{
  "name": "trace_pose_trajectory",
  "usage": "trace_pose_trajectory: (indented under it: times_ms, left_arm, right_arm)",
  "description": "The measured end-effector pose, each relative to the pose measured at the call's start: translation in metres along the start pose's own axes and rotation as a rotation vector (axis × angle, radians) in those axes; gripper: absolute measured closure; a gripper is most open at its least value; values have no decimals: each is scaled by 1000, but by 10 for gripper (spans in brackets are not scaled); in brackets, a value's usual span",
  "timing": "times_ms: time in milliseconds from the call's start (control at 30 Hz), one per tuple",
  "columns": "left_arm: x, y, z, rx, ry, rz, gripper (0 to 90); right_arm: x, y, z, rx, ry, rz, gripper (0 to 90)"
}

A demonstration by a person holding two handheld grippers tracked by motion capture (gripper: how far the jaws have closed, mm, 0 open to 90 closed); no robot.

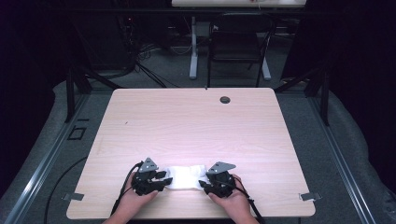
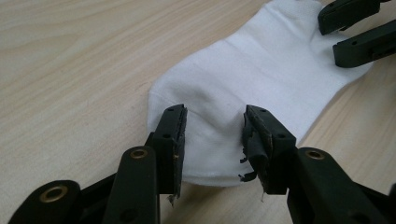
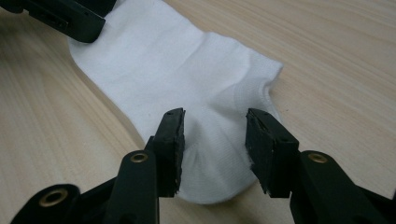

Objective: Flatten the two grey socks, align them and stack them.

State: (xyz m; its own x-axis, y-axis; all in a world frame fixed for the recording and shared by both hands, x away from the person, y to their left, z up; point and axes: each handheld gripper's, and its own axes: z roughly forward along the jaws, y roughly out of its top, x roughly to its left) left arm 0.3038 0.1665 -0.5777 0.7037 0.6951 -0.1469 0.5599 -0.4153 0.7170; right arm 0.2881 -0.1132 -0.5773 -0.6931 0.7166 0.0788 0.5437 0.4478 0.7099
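The far half of the pale wooden table (image 1: 187, 116) lies open for passing; near the edge, a flat white cotton sock (image 1: 186, 177) spans between both grippers.

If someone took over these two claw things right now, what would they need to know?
Left gripper: open, jaws astride one end of the white sock.
Right gripper: open, jaws astride the other end, by the cuff.
The sock lies flat on the table, near the front edge, between the two hands.
Done: both grippers lined up at the ends.
Left: probably close both and lift or fold; nothing is gripped yet.
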Motion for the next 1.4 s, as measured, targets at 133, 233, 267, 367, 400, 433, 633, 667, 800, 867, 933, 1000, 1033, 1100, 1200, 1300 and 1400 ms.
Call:
trace_pose_trajectory:
  times_ms: [133,233,267,367,400,433,633,667,800,867,933,1000,1033,1100,1200,1300,1400]
  left_arm:
    - [4,4,4,-11,-3,-17,587]
    - [7,5,5,-18,4,-22,587]
    - [7,5,5,-18,4,-22,587]
    - [8,5,6,-27,8,-21,587]
    - [8,5,7,-28,10,-21,588]
    - [8,5,7,-30,12,-22,587]
    - [8,6,5,-35,18,-29,567]
    - [8,6,3,-51,16,-41,541]
    - [10,7,-5,-84,20,-46,503]
    - [11,8,-7,-89,20,-48,493]
    - [13,9,-15,-117,26,-55,479]
    - [14,9,-18,-123,25,-59,467]
    - [15,8,-23,-128,34,-56,464]
    - [17,7,-28,-138,41,-68,455]
    - [20,6,-35,-149,47,-82,440]
    - [21,5,-40,-143,53,-84,435]
    - [22,4,-44,-123,62,-79,434]
  right_arm:
    - [-7,3,3,-9,-5,20,577]
    - [-11,5,5,-18,2,38,580]
    - [-11,5,5,-18,2,38,580]
    - [-12,5,7,-29,-2,51,580]
    - [-12,5,7,-31,-3,51,580]
    - [-12,5,7,-36,-4,56,581]
    - [-10,5,7,-46,-10,58,578]
    - [-10,6,4,-55,-6,54,571]
    - [-8,7,-2,-88,-8,46,559]
    - [-7,7,-4,-96,-8,43,559]
    - [-6,9,-11,-116,-10,31,547]
    - [-5,10,-16,-131,-20,21,535]
    - [-4,11,-18,-141,-22,19,525]
    - [-5,11,-23,-149,-24,11,499]
    - [-7,11,-30,-147,-18,9,493]
    - [-9,10,-36,-134,-18,20,483]
    - [-10,9,-41,-120,-27,23,468]
